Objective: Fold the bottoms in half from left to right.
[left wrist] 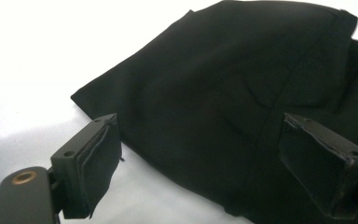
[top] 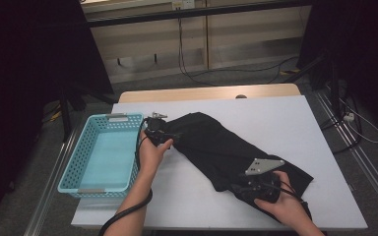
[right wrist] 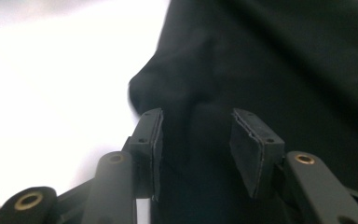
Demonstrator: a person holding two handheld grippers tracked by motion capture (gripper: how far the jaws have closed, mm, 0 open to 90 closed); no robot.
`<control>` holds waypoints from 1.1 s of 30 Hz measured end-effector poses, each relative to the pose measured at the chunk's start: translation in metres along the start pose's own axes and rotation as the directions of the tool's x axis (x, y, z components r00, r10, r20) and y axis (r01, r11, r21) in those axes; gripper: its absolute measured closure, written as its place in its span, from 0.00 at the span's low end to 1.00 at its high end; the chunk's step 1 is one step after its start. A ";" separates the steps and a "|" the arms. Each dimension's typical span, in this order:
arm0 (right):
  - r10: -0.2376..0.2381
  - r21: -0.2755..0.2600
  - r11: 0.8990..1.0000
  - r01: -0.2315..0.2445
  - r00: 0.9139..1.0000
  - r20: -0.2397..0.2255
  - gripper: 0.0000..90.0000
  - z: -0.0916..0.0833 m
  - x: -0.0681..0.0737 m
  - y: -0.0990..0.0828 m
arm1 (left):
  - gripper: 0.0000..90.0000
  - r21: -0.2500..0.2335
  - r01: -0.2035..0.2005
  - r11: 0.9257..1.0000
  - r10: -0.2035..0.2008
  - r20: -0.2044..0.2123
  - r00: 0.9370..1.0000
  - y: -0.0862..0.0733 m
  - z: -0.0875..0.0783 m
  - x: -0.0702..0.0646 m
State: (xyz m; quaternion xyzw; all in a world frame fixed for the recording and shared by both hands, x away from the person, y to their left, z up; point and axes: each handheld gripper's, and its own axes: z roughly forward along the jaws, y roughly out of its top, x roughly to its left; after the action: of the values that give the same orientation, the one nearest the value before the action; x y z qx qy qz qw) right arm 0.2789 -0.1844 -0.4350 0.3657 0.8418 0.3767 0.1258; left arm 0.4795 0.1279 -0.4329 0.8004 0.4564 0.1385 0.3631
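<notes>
A black garment (top: pixel 216 142) lies folded in a long diagonal band across the white table (top: pixel 280 118). My left gripper (top: pixel 170 138) rests at the garment's upper left end. In the left gripper view it (left wrist: pixel 198 121) stands wide open, with the cloth (left wrist: pixel 223 84) lying between the jaws and clear of the pads. My right gripper (top: pixel 237 187) is at the garment's lower right end. In the right gripper view it (right wrist: pixel 196 114) is partly open over a raised fold of cloth (right wrist: pixel 261 56), and a gap shows at each pad.
A light blue plastic basket (top: pixel 74 164) stands at the table's left edge, close to my left hand. Bare table lies to the right of the garment and behind it. Cables run over the floor beyond the table.
</notes>
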 end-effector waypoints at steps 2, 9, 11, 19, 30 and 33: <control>-0.009 0.018 1.000 0.009 1.000 -0.011 0.62 0.002 0.004 -0.005 | 0.15 -0.006 -0.002 1.000 0.002 0.005 1.000 -0.001 -0.003 -0.002; -0.091 0.066 0.994 0.091 0.996 0.007 0.68 0.014 0.017 -0.010 | 0.14 -0.006 -0.003 1.000 0.003 -0.002 1.000 -0.003 -0.010 -0.003; -0.112 0.075 0.991 0.109 0.993 0.026 0.91 0.013 0.018 -0.009 | 0.14 -0.003 -0.006 1.000 0.006 -0.005 1.000 -0.002 -0.010 -0.002; -0.111 0.129 0.985 0.115 0.993 -0.042 0.98 -0.003 0.008 -0.011 | 0.15 -0.009 -0.005 1.000 0.004 -0.027 1.000 0.009 -0.005 0.006; -0.076 0.098 0.992 0.082 0.995 -0.068 0.86 -0.015 0.000 -0.017 | 0.45 -0.044 -0.038 0.998 0.036 -0.028 0.999 0.023 0.018 0.022; -0.032 0.052 0.998 0.035 0.998 -0.054 0.64 -0.015 -0.005 -0.015 | 0.59 -0.028 -0.058 0.998 0.058 -0.020 0.998 0.025 0.025 0.023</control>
State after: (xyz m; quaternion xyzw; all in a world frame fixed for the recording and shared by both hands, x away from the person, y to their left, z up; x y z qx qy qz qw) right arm 0.2665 -0.2028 -0.4358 0.3444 0.8606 0.3617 0.0999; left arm 0.5220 0.1276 -0.4353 0.8067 0.4345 0.1632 0.3658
